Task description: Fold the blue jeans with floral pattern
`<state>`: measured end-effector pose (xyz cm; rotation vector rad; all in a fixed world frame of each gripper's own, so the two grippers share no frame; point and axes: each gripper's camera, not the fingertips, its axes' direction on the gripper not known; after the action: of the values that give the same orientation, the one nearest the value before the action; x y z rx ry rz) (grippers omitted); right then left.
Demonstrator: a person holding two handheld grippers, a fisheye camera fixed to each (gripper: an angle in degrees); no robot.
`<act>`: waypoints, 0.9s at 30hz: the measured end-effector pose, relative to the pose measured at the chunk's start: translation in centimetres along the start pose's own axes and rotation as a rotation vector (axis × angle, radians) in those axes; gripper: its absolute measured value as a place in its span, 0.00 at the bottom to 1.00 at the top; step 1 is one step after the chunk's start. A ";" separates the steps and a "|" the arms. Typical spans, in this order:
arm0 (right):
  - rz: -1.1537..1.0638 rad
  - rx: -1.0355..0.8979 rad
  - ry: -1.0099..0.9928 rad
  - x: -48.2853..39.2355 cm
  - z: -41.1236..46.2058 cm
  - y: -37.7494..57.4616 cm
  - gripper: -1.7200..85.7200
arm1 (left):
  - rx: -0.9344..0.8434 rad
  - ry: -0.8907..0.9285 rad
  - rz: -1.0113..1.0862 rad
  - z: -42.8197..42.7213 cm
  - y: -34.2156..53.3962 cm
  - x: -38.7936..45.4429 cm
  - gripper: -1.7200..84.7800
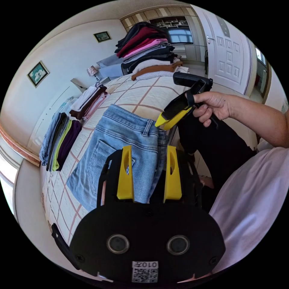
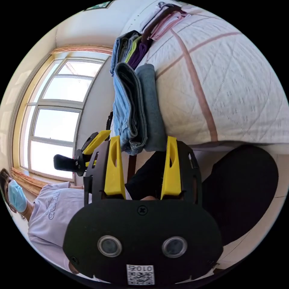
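Observation:
Light blue jeans (image 1: 120, 144) lie folded on the quilted bed (image 1: 141, 93), waistband and a back pocket facing up, near the bed's edge. My left gripper (image 1: 149, 148) hovers just over them, jaws open and holding nothing. A hand holds my right gripper (image 1: 176, 110) beyond the waistband, above the bed's edge. In the right gripper view the folded jeans (image 2: 132, 105) appear edge-on as stacked layers. My right gripper (image 2: 144, 139) is open, its tips close to the jeans' near end without pressing on it. The left gripper (image 2: 91, 144) shows beside the jeans.
A tall pile of folded clothes (image 1: 150, 51) sits at the bed's far end, a smaller stack (image 1: 90, 100) and a row of folded garments (image 1: 60, 138) along the wall side. The person stands at the bed's edge in black trousers (image 1: 216, 144). There is a door (image 1: 228, 54) and a window (image 2: 57, 120).

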<state>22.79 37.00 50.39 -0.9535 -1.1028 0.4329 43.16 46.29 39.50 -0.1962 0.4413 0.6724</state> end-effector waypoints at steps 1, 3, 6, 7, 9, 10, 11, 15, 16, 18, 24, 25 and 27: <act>0.019 -0.015 -0.023 0.9 0.4 0.0 0.24 | -0.022 -0.016 0.028 0.4 -0.2 1.4 0.22; 0.030 -0.015 -0.112 2.0 0.2 -0.1 0.23 | -0.028 -0.011 0.032 0.8 -0.4 2.4 0.22; 0.039 -0.031 -0.154 2.8 -0.7 0.0 0.21 | -0.048 -0.018 0.037 1.3 -0.5 3.0 0.24; 0.038 -0.037 -0.175 2.6 -1.2 0.2 0.20 | -0.058 -0.032 0.036 1.4 -0.6 3.0 0.25; 0.004 -0.053 -0.214 1.3 -2.2 0.5 0.17 | -0.043 -0.058 0.021 0.8 -0.5 3.0 0.26; -0.037 -0.037 -0.242 -0.2 -3.0 0.8 0.16 | -0.023 -0.094 0.002 0.0 -0.5 2.8 0.27; -0.068 -0.017 -0.262 -1.6 -3.9 0.9 0.15 | -0.009 -0.113 -0.008 -0.5 -0.4 2.7 0.27; -0.193 -0.014 -0.270 -6.2 -5.7 0.2 0.13 | 0.083 -0.229 -0.113 -5.2 -0.1 0.4 0.28; -0.221 -0.022 -0.264 -7.3 -6.0 -0.3 0.13 | 0.103 -0.237 -0.162 -6.4 0.2 -1.2 0.28; -0.261 -0.033 -0.274 -8.4 -6.2 -0.9 0.12 | 0.128 -0.245 -0.232 -8.0 0.8 -3.8 0.27; -0.263 -0.018 -0.355 -8.0 -6.8 -2.2 0.12 | 0.068 -0.227 -0.326 -10.2 0.7 -10.7 0.21; -0.258 -0.012 -0.368 -7.7 -7.2 -2.1 0.11 | 0.055 -0.217 -0.353 -10.9 0.5 -12.0 0.19; -0.256 -0.002 -0.368 -7.5 -7.7 -2.0 0.11 | 0.046 -0.189 -0.393 -12.1 0.4 -14.1 0.16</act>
<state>26.19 27.25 46.89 -0.7367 -1.5390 0.4054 29.07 34.95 35.17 -0.1678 0.2256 0.2910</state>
